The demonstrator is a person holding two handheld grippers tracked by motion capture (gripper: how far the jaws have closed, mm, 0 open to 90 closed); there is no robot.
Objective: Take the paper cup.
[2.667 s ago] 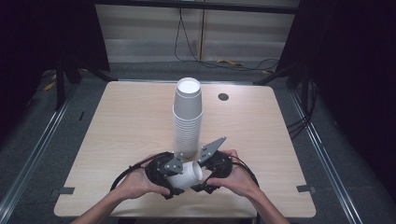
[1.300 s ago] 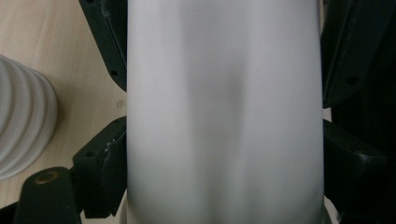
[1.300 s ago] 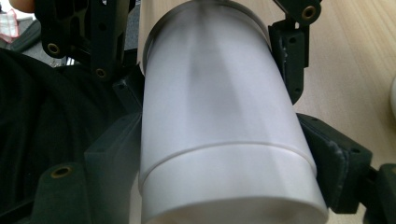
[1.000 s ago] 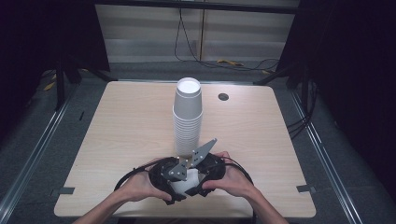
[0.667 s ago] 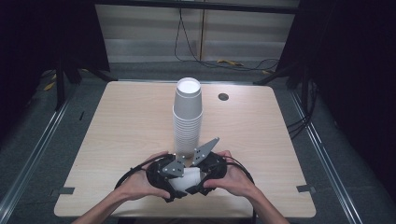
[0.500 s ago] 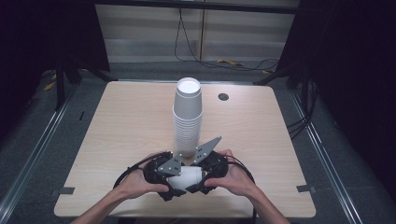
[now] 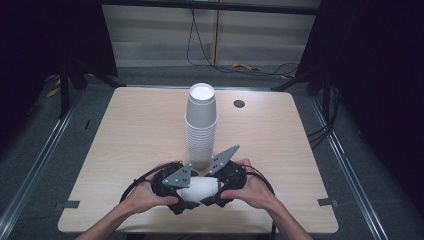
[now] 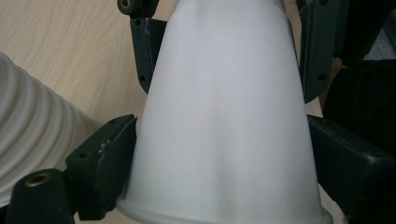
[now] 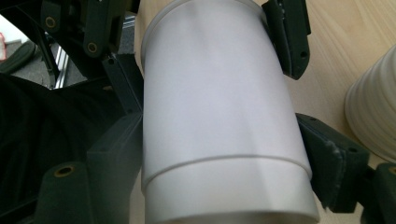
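Observation:
A single white paper cup [image 7: 200, 187] lies on its side just above the table's front edge, held from both ends. My left gripper [image 7: 189, 192] has its jaws on either side of the cup's wide rim end [image 8: 224, 158], pads against the wall; these jaws have just been opening a little with the cup between them. My right gripper [image 7: 216, 189] clamps the narrower base end [image 9: 222, 156], where a faint line rings the cup. A tall stack of white cups [image 7: 201, 125] stands upright just behind the grippers, mouth down.
The wooden table [image 7: 130, 125] has a small round dark hole [image 7: 239, 104] at the back right. The ribbed side of the cup stack [image 8: 32, 135] sits close beside the grippers. Dark floor, rails and cables surround the table.
The two grippers have drawn slightly apart along the cup, so more of its white wall shows between them than a second ago. The stack has not moved.

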